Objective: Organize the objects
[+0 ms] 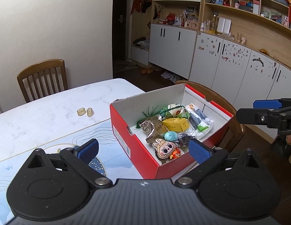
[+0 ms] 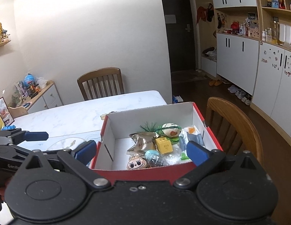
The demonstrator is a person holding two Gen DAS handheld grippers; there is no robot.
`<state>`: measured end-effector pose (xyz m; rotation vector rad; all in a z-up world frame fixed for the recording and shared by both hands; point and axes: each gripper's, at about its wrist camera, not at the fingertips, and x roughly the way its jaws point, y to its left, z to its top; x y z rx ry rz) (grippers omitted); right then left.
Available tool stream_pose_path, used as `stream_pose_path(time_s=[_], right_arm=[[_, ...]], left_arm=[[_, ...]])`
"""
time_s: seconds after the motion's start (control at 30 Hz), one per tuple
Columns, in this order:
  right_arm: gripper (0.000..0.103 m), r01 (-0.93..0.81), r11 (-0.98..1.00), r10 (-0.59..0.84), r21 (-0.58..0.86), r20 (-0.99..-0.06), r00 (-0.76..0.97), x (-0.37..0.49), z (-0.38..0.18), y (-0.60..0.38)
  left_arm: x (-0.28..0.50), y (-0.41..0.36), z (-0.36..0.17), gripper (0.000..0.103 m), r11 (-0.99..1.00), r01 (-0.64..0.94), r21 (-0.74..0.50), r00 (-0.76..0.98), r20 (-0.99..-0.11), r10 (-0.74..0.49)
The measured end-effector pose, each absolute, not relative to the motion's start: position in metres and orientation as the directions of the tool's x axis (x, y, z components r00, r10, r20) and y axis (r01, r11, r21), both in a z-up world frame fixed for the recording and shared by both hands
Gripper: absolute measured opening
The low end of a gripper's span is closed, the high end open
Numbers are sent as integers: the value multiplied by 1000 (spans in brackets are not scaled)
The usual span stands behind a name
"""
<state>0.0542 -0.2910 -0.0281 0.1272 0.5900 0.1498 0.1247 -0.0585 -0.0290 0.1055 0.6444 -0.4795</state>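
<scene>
A red shoebox (image 1: pixel 124 131) stands open on the table's right end. It holds several small things: a yellow box (image 1: pixel 175 124), a foil snack packet (image 1: pixel 151 128), a turquoise egg (image 1: pixel 170 136), a bunny-eared plush charm (image 1: pixel 164 149), a fabric pouch (image 1: pixel 173 110) and a plastic packet (image 1: pixel 198 120). Two beige rings (image 1: pixel 85 112) lie on the table left of the box. My left gripper (image 1: pixel 143 151) hovers open and empty at the box's near corner. My right gripper (image 2: pixel 141 151) is open and empty over the shoebox's (image 2: pixel 151 118) near wall. Its fingers (image 1: pixel 265 104) show at the right edge.
The white marble table (image 1: pixel 51 112) carries a pale blue placemat (image 1: pixel 111 161) under my left gripper. One wooden chair (image 1: pixel 42 78) stands at the far side; another (image 2: pixel 235 123) sits right behind the box. White cabinets (image 1: pixel 229 67) and cluttered shelves line the right wall.
</scene>
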Motion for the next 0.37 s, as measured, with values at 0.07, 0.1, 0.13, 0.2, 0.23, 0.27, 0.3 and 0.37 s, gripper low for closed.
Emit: stream_pose_path(time_s=[0.07,0.1,0.13,0.2,0.23,0.27,0.3,0.37], right_arm=[[101,-99,981,176,167,-546,819,54,-29,-291],[101,-97,981,176,170,-548,818,54,-29,-291],[101,-95,980,176,173,-550,816,54,-29,-291],[101,-89,980,175,180,-552,815,54,-30,-292],[101,-86,979,176,185,-554,814,54,-30,-293],[101,-85,979,177,188,-557,812,55,-31,-294],[101,-84,978,178,189,-558,810,55,-31,-294],[101,-86,978,180,190,-561,808,56,-31,-294]], left_arm=[[124,-59,-28,103,887,458,-49,697,-600,-393],[124,-60,-27,103,889,455,-45,699,-600,-388],[124,-60,-26,103,890,454,-45,700,-599,-387],[124,-60,-25,103,891,451,-49,699,-602,-386],[124,-60,-24,103,892,449,-50,699,-603,-385],[124,-59,-23,103,892,448,-53,699,-601,-387],[124,-59,-22,103,892,448,-58,698,-601,-390],[125,-59,-20,103,892,447,-65,697,-599,-394]])
